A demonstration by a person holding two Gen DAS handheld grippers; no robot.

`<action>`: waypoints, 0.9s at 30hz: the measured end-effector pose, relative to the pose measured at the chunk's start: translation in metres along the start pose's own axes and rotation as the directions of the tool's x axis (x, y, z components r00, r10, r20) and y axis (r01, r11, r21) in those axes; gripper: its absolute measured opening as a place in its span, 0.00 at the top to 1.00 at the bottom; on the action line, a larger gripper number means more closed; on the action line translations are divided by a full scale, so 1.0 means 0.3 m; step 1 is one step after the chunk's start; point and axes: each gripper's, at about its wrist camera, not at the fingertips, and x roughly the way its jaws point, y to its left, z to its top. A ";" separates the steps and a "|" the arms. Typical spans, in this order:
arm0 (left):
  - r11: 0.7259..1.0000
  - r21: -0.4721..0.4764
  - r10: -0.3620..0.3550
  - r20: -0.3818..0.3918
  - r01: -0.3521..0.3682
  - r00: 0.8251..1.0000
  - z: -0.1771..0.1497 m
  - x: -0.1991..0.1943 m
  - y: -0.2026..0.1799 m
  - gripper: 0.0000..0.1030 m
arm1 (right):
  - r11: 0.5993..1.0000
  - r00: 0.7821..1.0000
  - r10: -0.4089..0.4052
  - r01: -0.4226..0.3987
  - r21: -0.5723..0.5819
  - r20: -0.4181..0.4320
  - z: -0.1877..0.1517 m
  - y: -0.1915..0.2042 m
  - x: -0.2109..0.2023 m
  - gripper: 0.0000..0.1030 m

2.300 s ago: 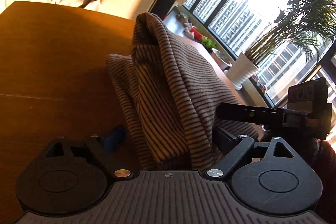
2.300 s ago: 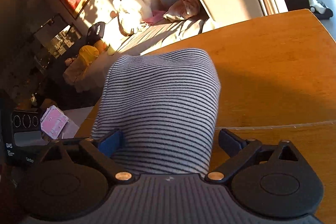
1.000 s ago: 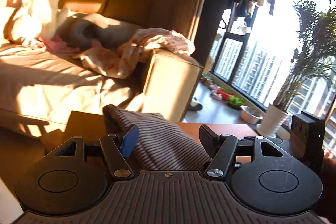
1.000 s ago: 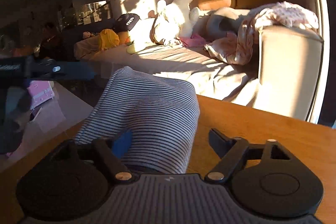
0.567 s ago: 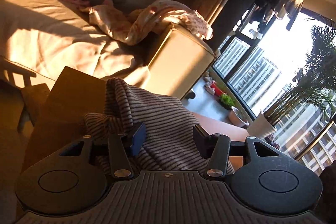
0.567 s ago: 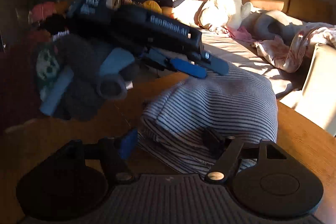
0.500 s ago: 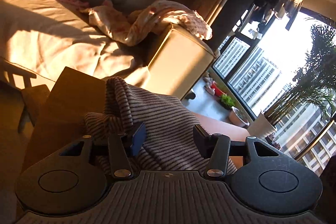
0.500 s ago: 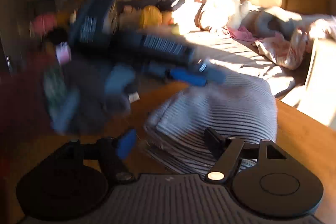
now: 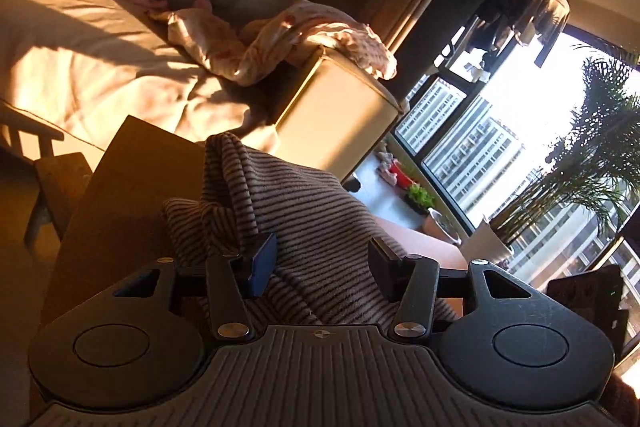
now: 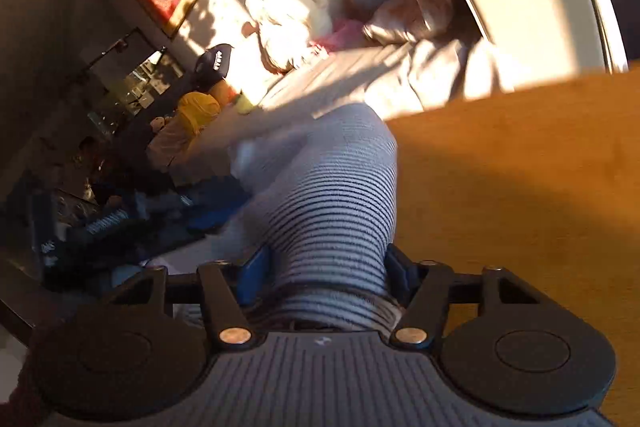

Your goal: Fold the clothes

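Sunlit living room, wooden table (image 10: 520,187) in front of a sofa (image 9: 100,75). Your right gripper (image 10: 328,273) has just been closing: both pads now press a bunched roll of the striped garment (image 10: 336,195), which runs forward from the fingers over the table edge. Your left gripper (image 9: 322,259) sits partly open over the same garment (image 9: 312,211); cloth lies between the pads, bunched against the left one, right one looks clear, so no firm pinch visible. Garment is heaped on the table. Window and plant (image 9: 592,163) lie beyond on the right.
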 end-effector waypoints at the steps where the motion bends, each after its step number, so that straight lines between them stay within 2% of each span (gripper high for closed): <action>1: 1.000 0.000 0.006 0.006 -0.006 1.000 -0.001 0.000 0.003 0.45 | 0.995 0.999 0.004 -0.001 -0.098 0.032 0.026 0.050 -0.011 0.53; 2: 1.000 -0.004 0.009 0.013 -0.009 1.000 -0.001 0.000 0.005 0.45 | 0.985 0.999 -0.002 0.011 -0.173 0.053 0.048 0.087 -0.018 0.53; 4: 1.000 -0.016 0.001 0.019 -0.001 1.000 -0.002 0.003 0.012 0.45 | 0.966 0.997 -0.054 0.064 -0.251 0.046 0.071 0.118 -0.016 0.53; 7: 1.000 -0.015 -0.022 0.021 0.022 1.000 -0.011 0.011 0.009 0.45 | 0.940 0.983 -0.184 0.172 -0.294 -0.014 0.043 0.069 0.042 0.53; 8: 1.000 -0.008 -0.030 0.020 0.030 0.999 -0.015 0.010 0.003 0.45 | 0.941 0.979 -0.202 0.187 -0.283 -0.025 0.021 0.041 0.053 0.52; 10: 1.000 0.010 -0.025 0.019 0.025 0.999 -0.017 0.000 -0.012 0.45 | 0.964 0.986 -0.164 0.158 -0.213 -0.011 -0.004 -0.006 0.041 0.52; 12: 1.000 0.020 -0.017 0.024 0.016 1.000 -0.010 -0.025 -0.027 0.45 | 0.964 0.986 -0.165 0.161 -0.210 0.000 -0.007 -0.009 0.040 0.52; 16: 0.992 0.125 0.022 0.083 -0.032 0.996 0.022 -0.080 -0.095 0.28 | 0.935 0.980 -0.197 0.192 -0.300 0.013 -0.003 0.022 0.050 0.50; 19: 0.984 0.176 0.022 0.102 -0.040 0.995 0.053 -0.078 -0.129 0.28 | 0.911 0.975 -0.223 0.216 -0.351 0.022 0.011 0.040 0.055 0.45; 21: 0.987 0.159 0.011 0.097 -0.026 0.995 0.071 -0.054 -0.120 0.30 | 0.882 0.968 -0.244 0.247 -0.401 0.059 0.015 0.074 0.038 0.41; 23: 0.987 0.158 0.013 0.103 -0.029 0.995 0.089 -0.035 -0.107 0.37 | 0.848 0.961 -0.255 0.275 -0.454 0.106 0.014 0.119 0.016 0.40; 25: 0.989 0.144 -0.008 0.115 -0.009 0.993 0.106 -0.028 -0.092 0.38 | 0.827 0.968 -0.206 0.250 -0.503 0.143 -0.002 0.187 -0.010 0.40; 27: 0.993 0.117 -0.044 0.126 0.029 0.991 0.118 -0.016 -0.081 0.41 | 0.824 0.982 -0.134 0.183 -0.537 0.131 -0.021 0.253 0.002 0.40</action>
